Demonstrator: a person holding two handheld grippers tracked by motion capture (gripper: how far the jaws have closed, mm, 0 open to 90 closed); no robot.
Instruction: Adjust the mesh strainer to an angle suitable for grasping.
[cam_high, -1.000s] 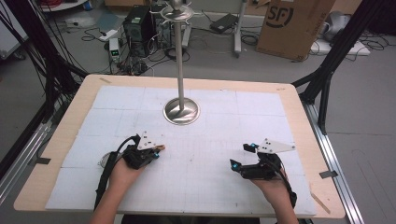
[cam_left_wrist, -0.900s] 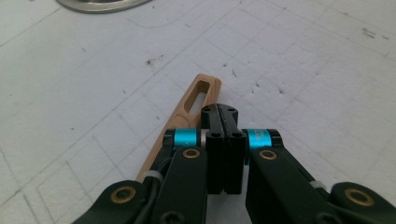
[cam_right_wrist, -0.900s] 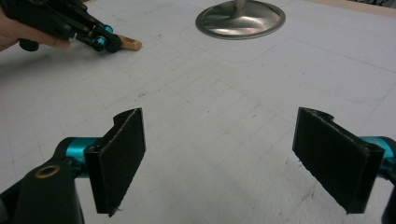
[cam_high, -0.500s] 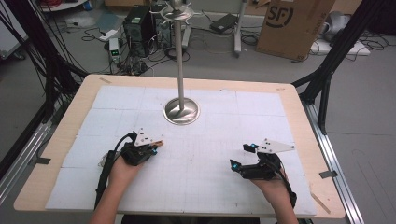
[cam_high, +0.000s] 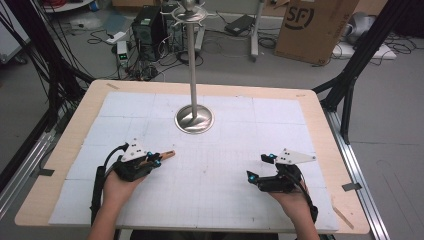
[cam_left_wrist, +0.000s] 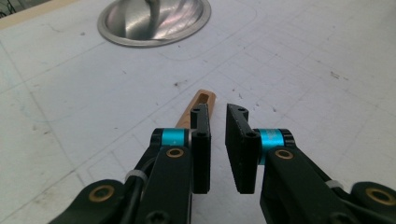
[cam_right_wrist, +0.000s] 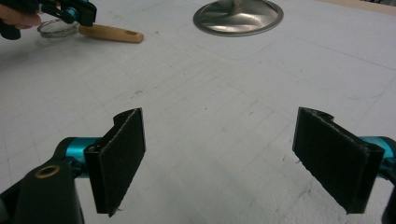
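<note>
The left gripper (cam_left_wrist: 217, 116), jaws just parting to a narrow gap with nothing between them, sits over the wooden-handled strainer (cam_right_wrist: 109, 33) lying left of the table's (cam_high: 320, 100) centre, toward its near edge. The right gripper (cam_right_wrist: 219, 158) rests spread and empty. The step looks like a release or regrip; next calls for re-closing squarely on the handle.

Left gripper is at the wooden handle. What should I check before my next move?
1. Left gripper released: ok. Its jaws have just been opening; the gap is narrow, with nothing between them.
2. Wooden handle centred in the gap: not ok. It lies off to one side, under one jaw.
3. Handle resting on the table: ok.
4. Right gripper open and well apart from the handle: ok.
5. Stand base apart from the handle: ok.
6. Wire ring free of the left gripper: cannot tell, partly hidden.
</note>
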